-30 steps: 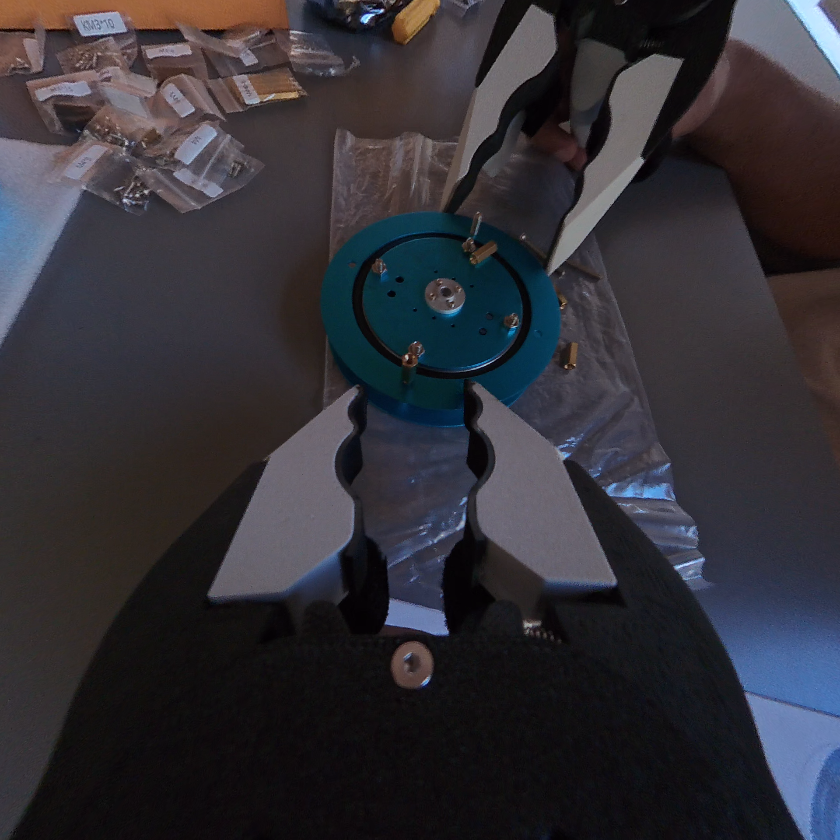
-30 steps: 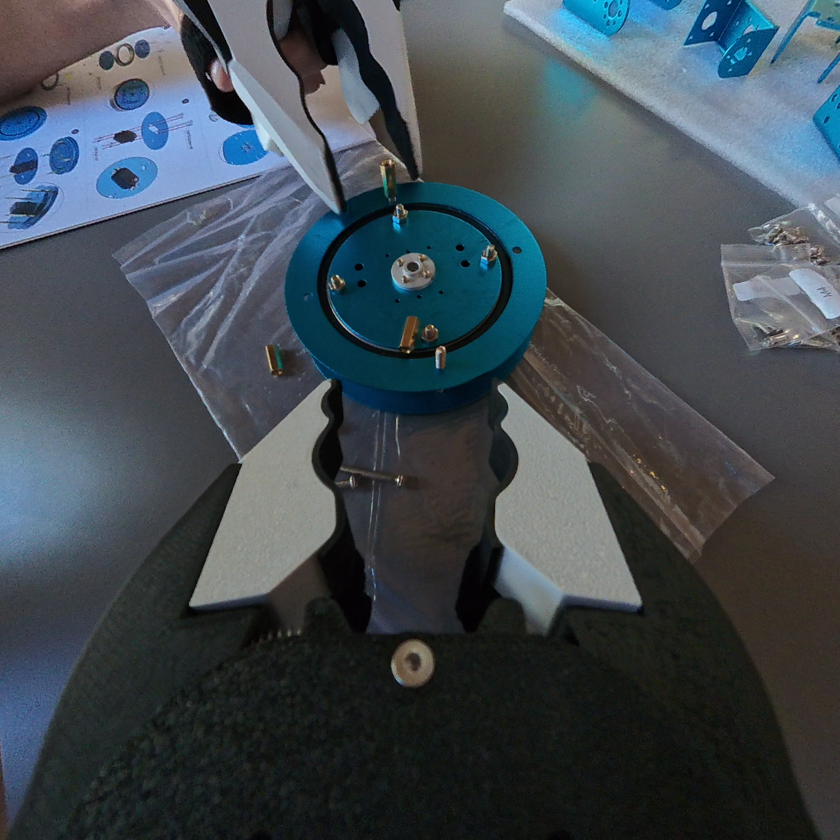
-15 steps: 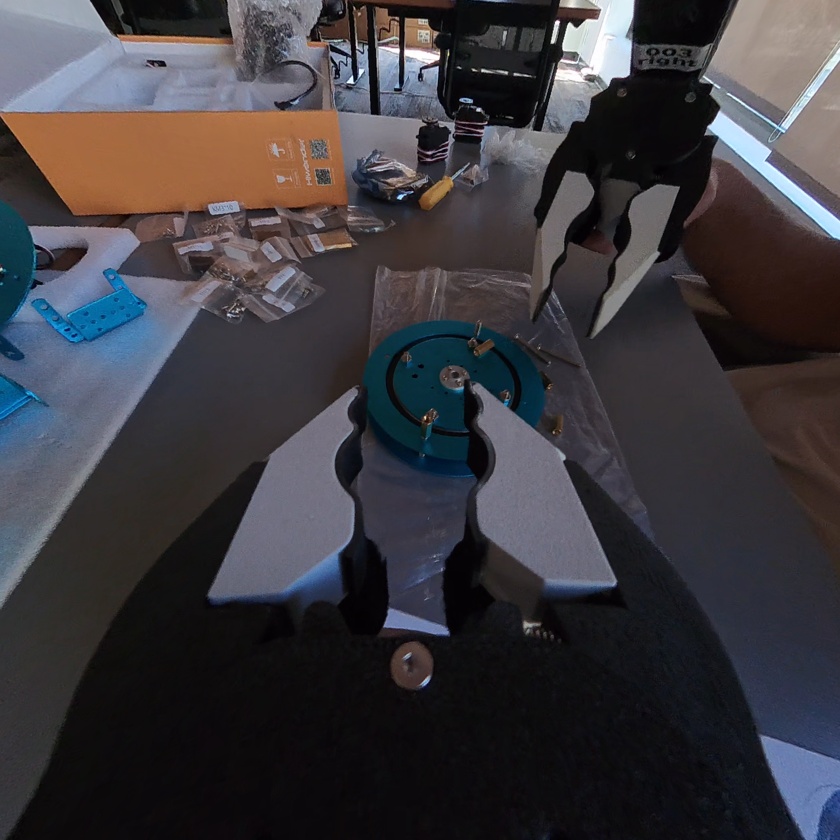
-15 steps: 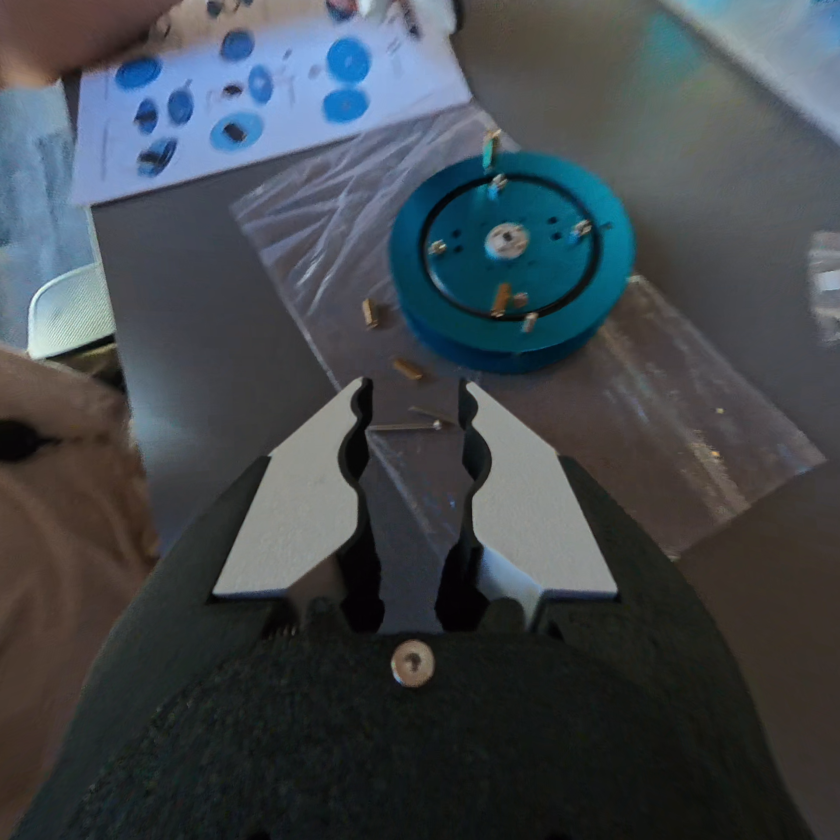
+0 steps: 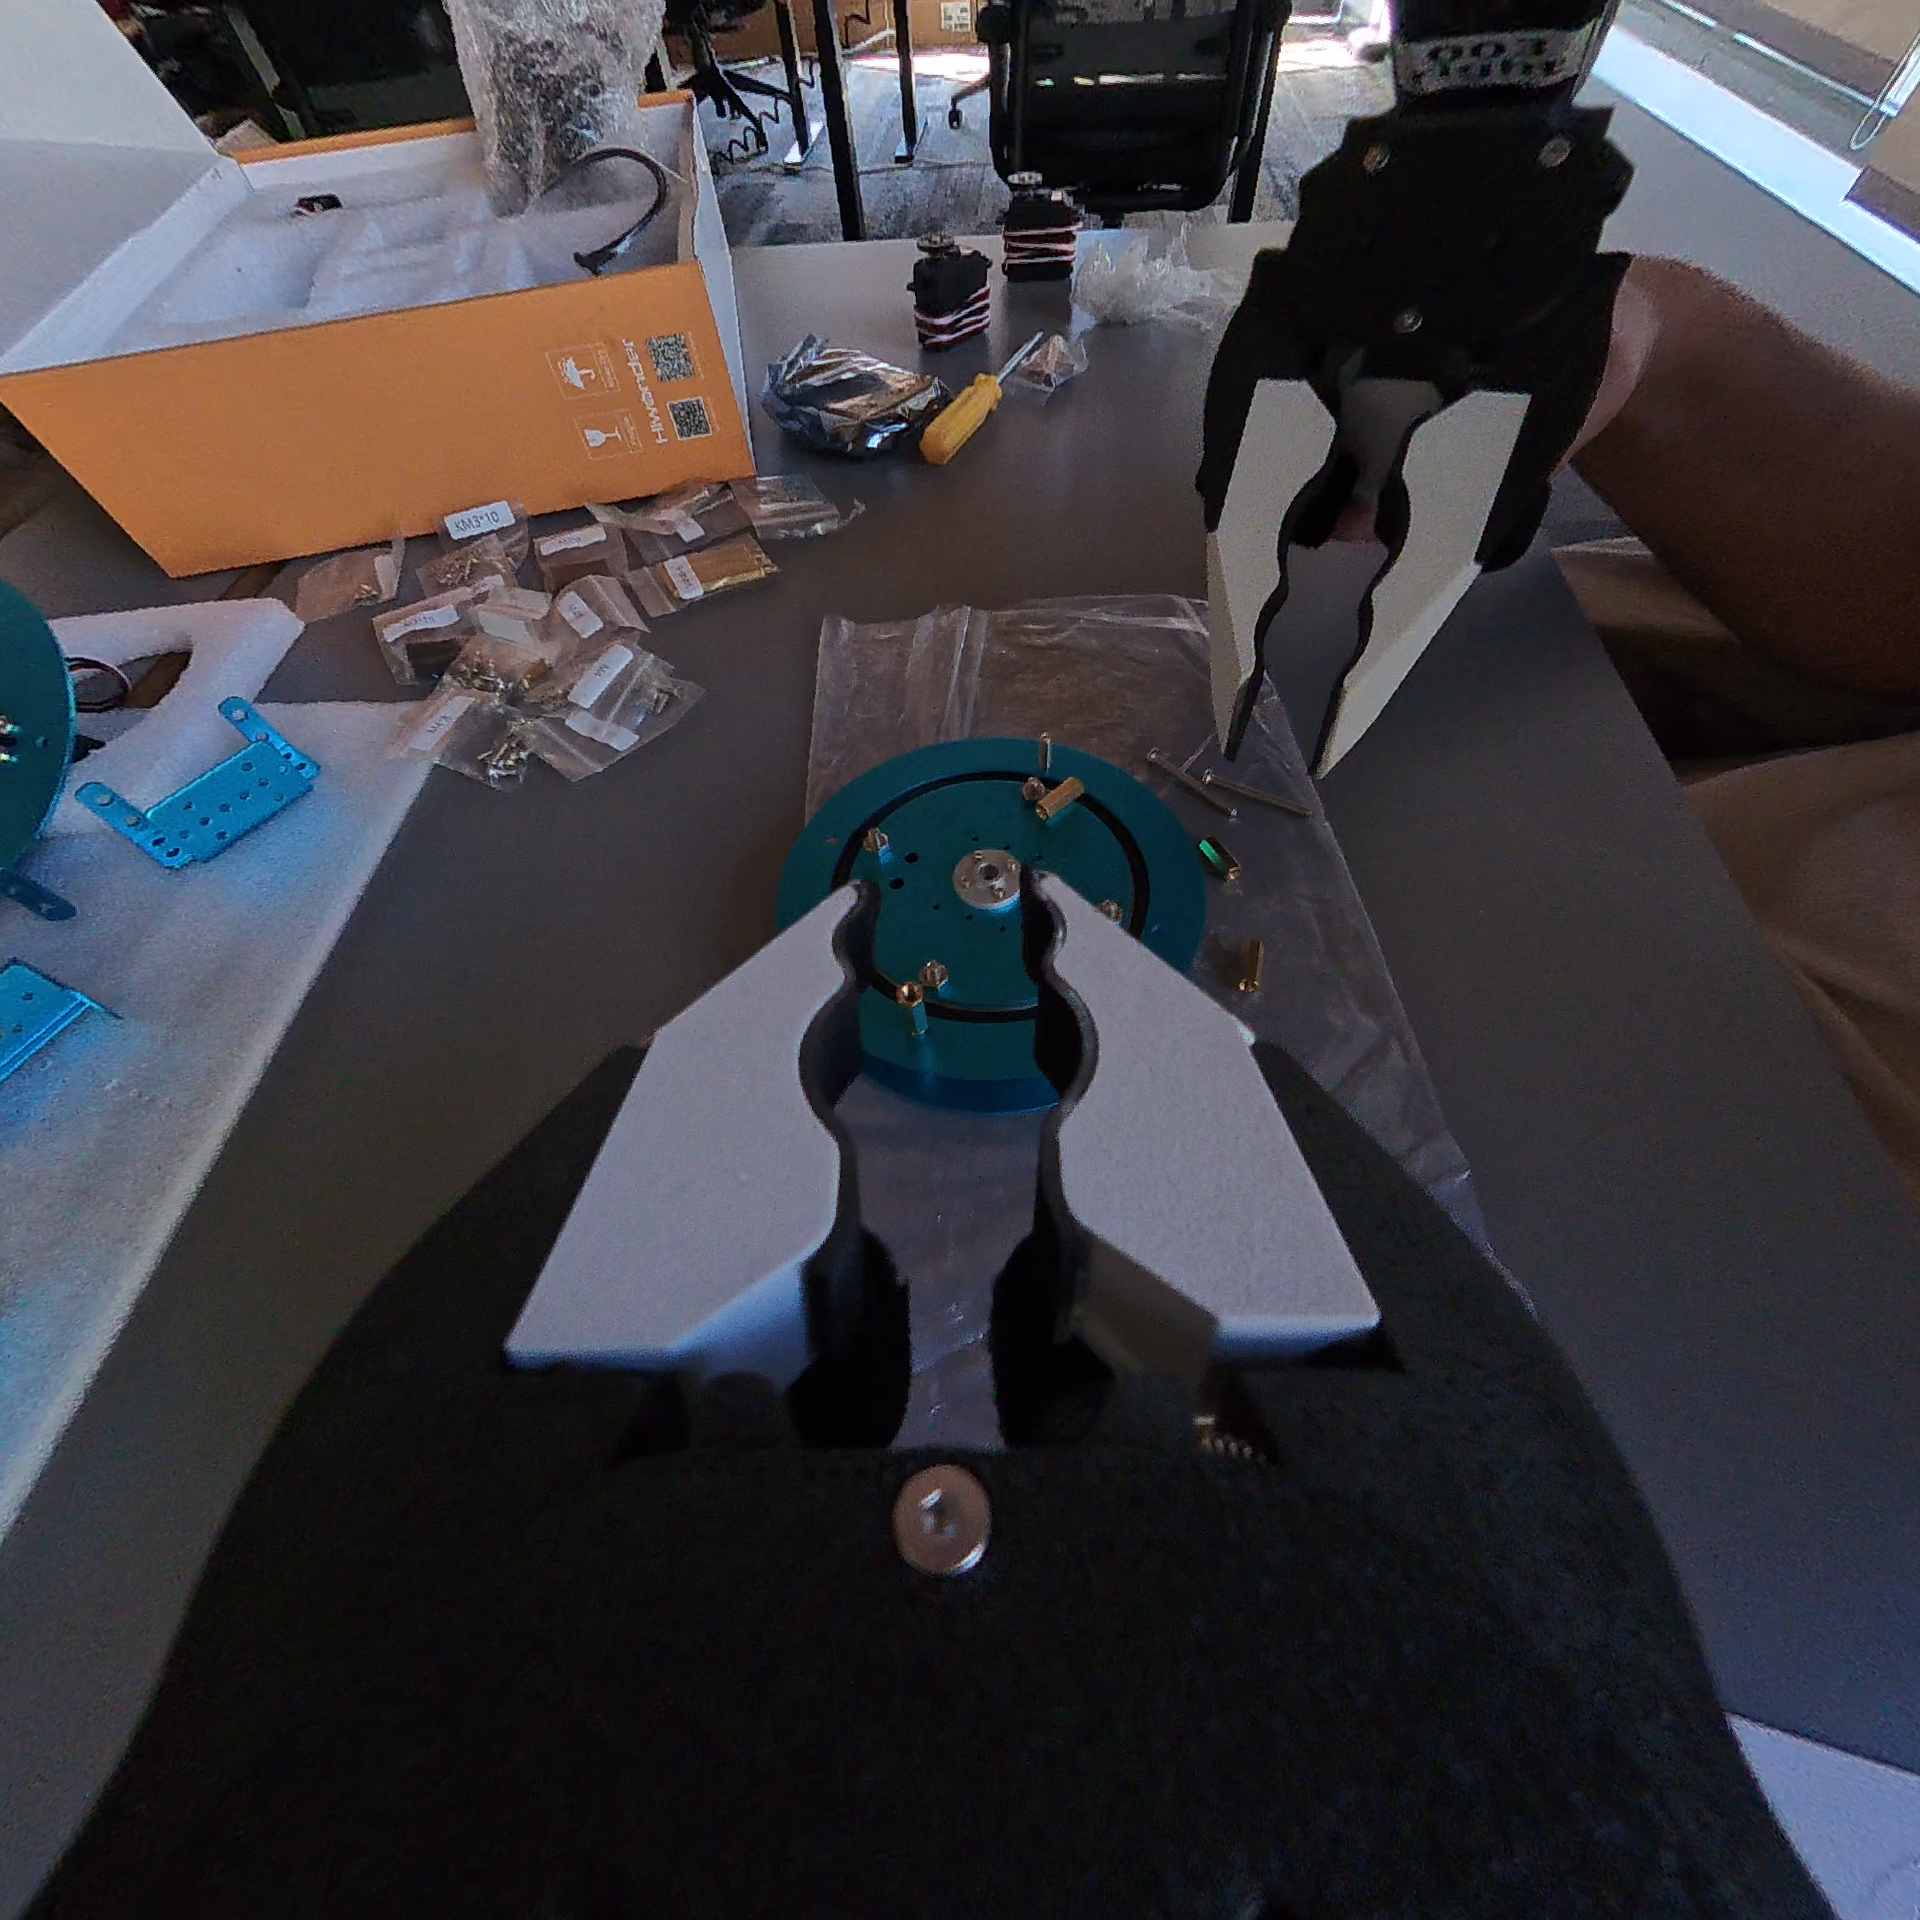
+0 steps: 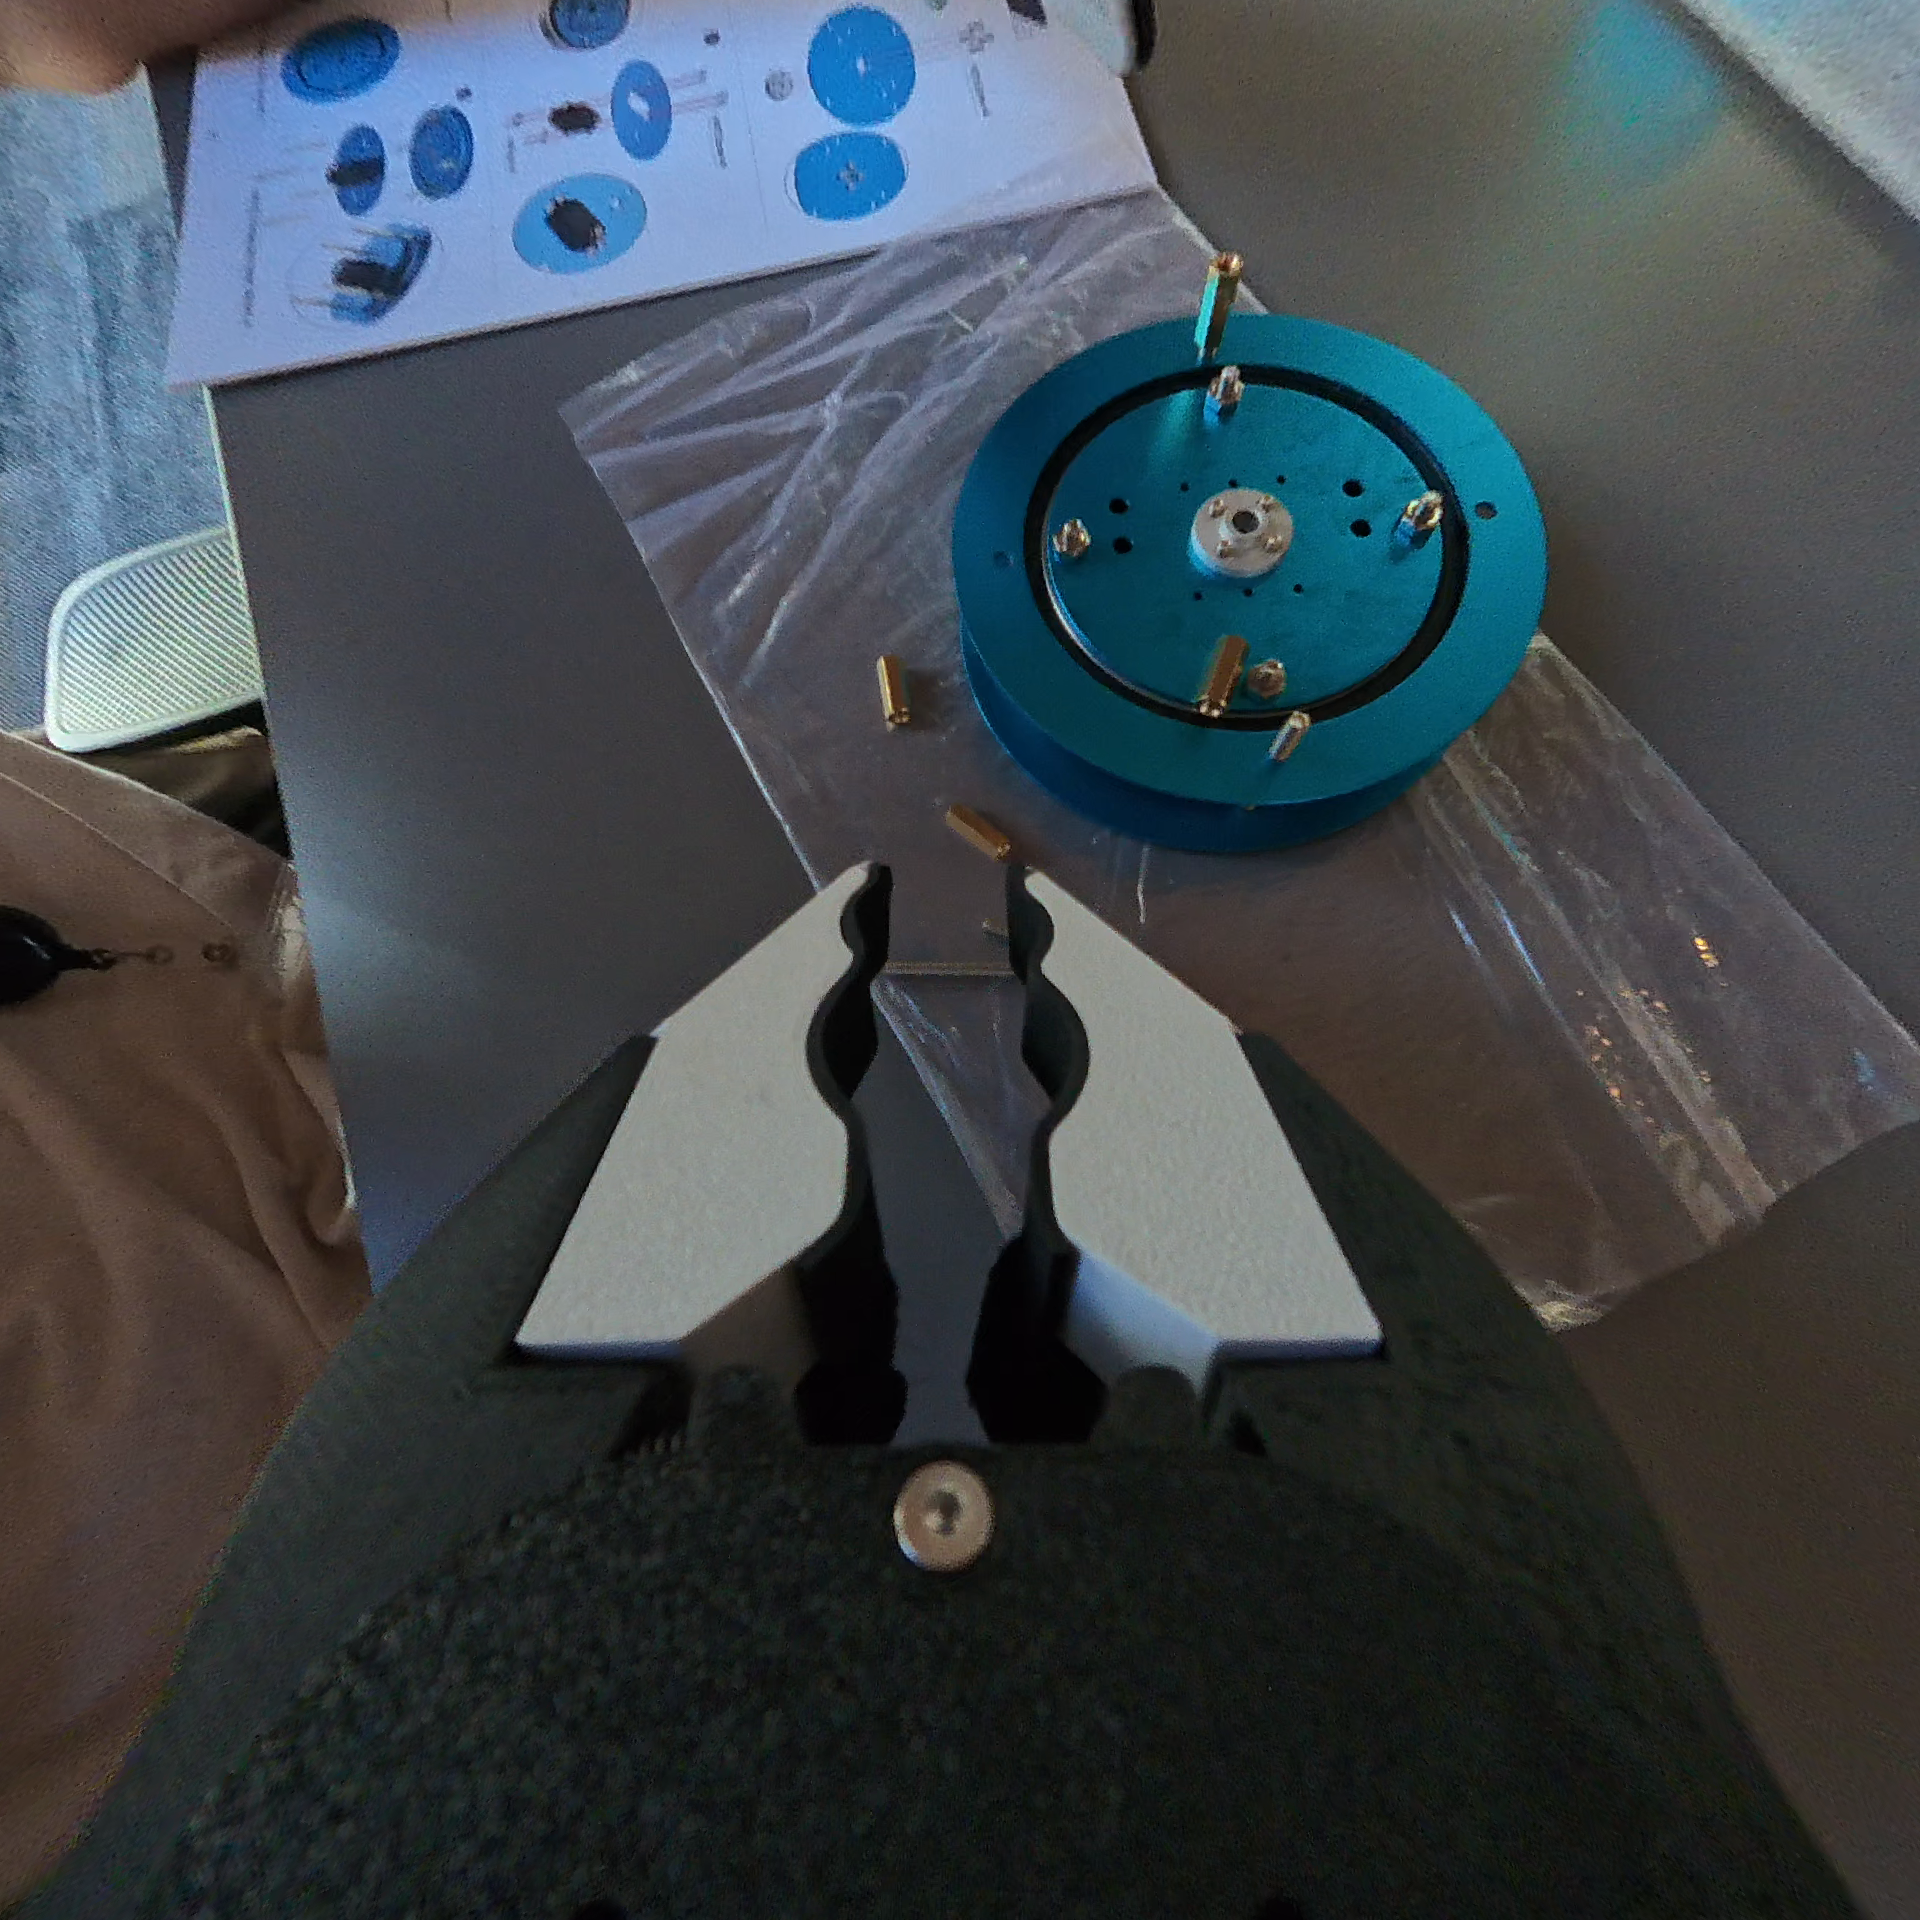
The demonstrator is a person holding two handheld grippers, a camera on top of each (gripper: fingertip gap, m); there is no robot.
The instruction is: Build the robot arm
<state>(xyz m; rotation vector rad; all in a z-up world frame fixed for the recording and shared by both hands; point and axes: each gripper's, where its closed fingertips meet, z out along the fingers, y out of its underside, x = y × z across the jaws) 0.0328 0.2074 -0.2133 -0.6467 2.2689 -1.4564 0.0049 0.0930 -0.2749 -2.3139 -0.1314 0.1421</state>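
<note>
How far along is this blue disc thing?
Done: some brass standoffs stand upright on the blue disc. In hand: nothing; left gripper and right gripper are both open, empty. Left: loose standoffs and long screws lie on the plastic sheet beside it.

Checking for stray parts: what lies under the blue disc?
The blue disc rests on a clear plastic bag on the table; anything beneath its middle is hidden.
</note>
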